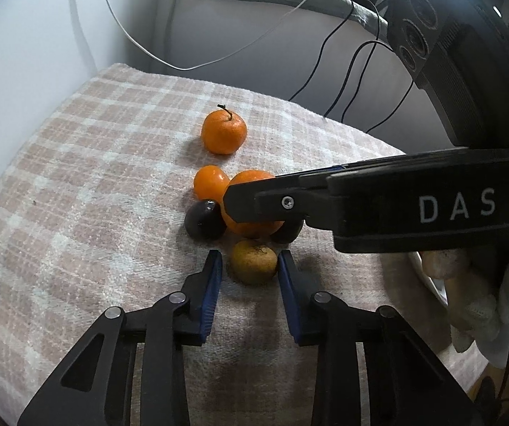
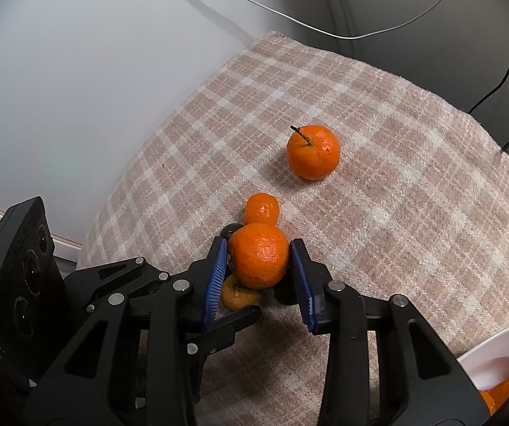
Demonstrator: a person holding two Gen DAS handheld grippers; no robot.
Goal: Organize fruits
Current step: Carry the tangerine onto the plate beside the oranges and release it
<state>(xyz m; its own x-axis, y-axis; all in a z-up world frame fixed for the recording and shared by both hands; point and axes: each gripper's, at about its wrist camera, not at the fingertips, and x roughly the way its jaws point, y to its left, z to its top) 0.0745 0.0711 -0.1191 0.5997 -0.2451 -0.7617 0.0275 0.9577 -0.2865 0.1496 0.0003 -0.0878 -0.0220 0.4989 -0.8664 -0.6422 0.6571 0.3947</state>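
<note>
Checked cloth (image 2: 378, 163) – woven, rough, matt; tangerine (image 2: 258, 255) – dimpled, slight sheen; dark fruit (image 1: 203, 219) – smooth, glossy.

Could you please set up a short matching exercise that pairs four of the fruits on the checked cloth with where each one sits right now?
Things:
1. stemmed orange
2. large orange
3. yellowish fruit
4. dark fruit

Places:
A. between the left gripper's fingers
B. alone, farthest from both grippers
C. between the right gripper's blue pads
D. touching the small orange

Pairs: 1-B, 2-C, 3-A, 4-D
</note>
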